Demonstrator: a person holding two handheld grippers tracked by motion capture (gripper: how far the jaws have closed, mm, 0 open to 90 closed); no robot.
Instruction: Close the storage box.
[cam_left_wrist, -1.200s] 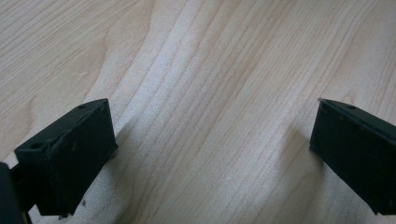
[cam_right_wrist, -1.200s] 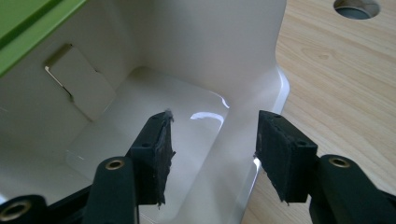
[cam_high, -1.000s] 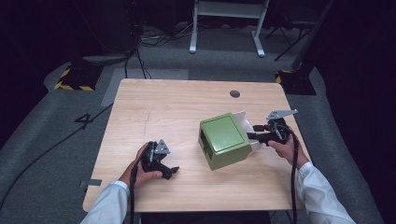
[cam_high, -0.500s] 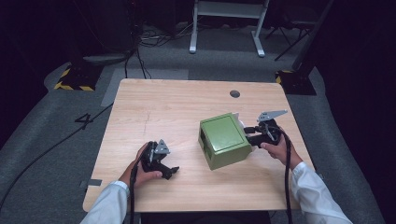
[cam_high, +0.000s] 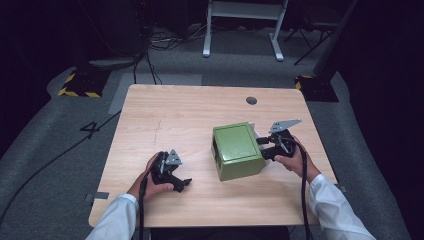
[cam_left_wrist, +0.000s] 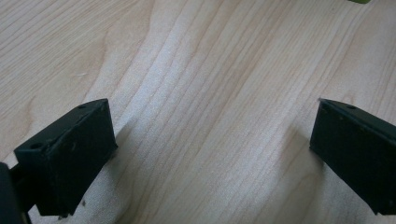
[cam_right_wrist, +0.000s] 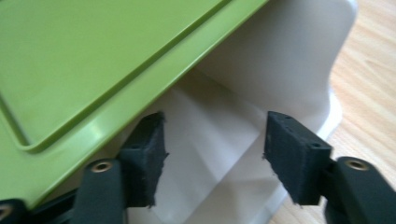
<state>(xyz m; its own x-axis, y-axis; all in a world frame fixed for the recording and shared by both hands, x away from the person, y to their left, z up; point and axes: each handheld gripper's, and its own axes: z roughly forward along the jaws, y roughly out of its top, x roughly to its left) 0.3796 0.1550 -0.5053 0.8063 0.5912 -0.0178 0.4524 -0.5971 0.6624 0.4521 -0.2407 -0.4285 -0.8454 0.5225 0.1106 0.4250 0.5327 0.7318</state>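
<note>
A green box (cam_high: 236, 150) with a flat, recessed-panel lid sits on the right half of the light wooden table (cam_high: 165, 112), turned at a slight angle to the table's edges. A white part (cam_right_wrist: 261, 93) shows at the box's right side, under the overhanging green lid — what it is exactly I cannot tell.

The right gripper (cam_high: 263, 143) is held level at that side of the box, pointing at it. In the right gripper view its jaws stand apart, nothing clamped: the white part lies between and just beyond the jaw tips, and the green lid's edge runs above and past the left-hand jaw. Whether either jaw touches the white surface cannot be told. The right hand (cam_high: 295, 161) grips the tool from behind, a white sleeve (cam_high: 336, 210) at the wrist.

The left gripper (cam_high: 181, 184) rests low on the table near the front edge, well apart from the box, held in the left hand (cam_high: 150, 184). Its jaws are spread wide — in the left gripper view only bare wood grain lies between them, and a sliver of green shows at the far top corner beyond the right-hand jaw.
</note>
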